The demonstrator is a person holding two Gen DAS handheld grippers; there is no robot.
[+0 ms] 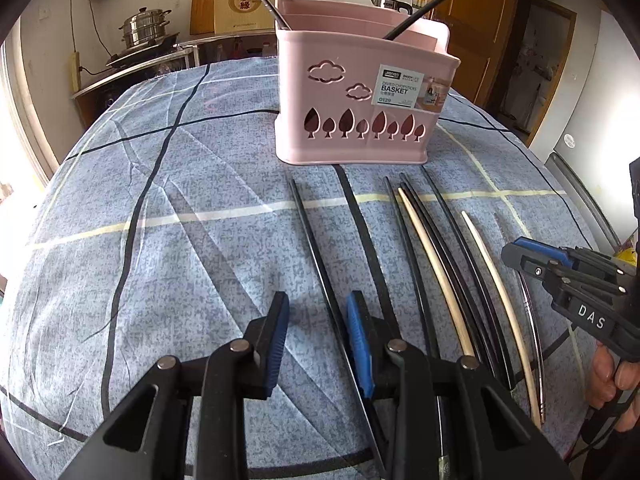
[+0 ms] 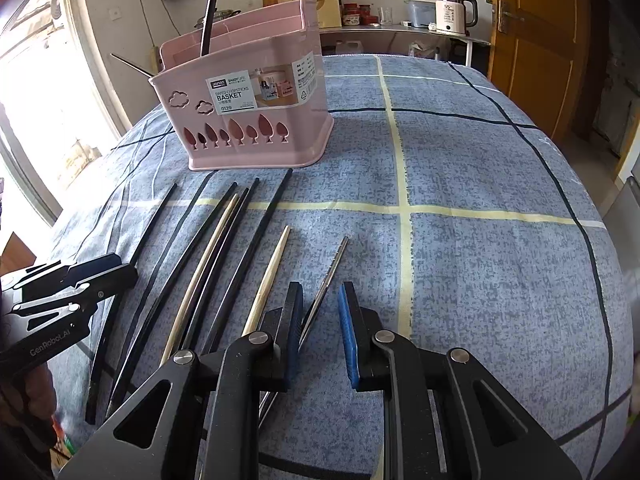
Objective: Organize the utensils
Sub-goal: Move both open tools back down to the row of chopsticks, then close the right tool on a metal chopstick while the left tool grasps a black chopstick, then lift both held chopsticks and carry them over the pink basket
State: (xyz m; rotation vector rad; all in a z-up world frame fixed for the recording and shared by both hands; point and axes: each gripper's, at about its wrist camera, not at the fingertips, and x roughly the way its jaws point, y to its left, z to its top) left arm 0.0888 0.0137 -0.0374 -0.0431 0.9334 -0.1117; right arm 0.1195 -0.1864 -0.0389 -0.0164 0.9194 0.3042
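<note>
Lying btwn right gripper (image 2: 320, 332) fingers: metal chopstick (image 2: 326, 284).

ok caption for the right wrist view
Right tool open over a metal chopstick, chopsticks beside it, pink basket behind.

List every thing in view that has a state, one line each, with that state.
Pink basket: upright, holding one black and one metal chopstick.
Black chopsticks: flat on the cloth.
Pale chopsticks: flat on the cloth.
Metal chopstick: flat, between the right tongs' pads.
Left tongs: open.
Right tongs: open.
</note>
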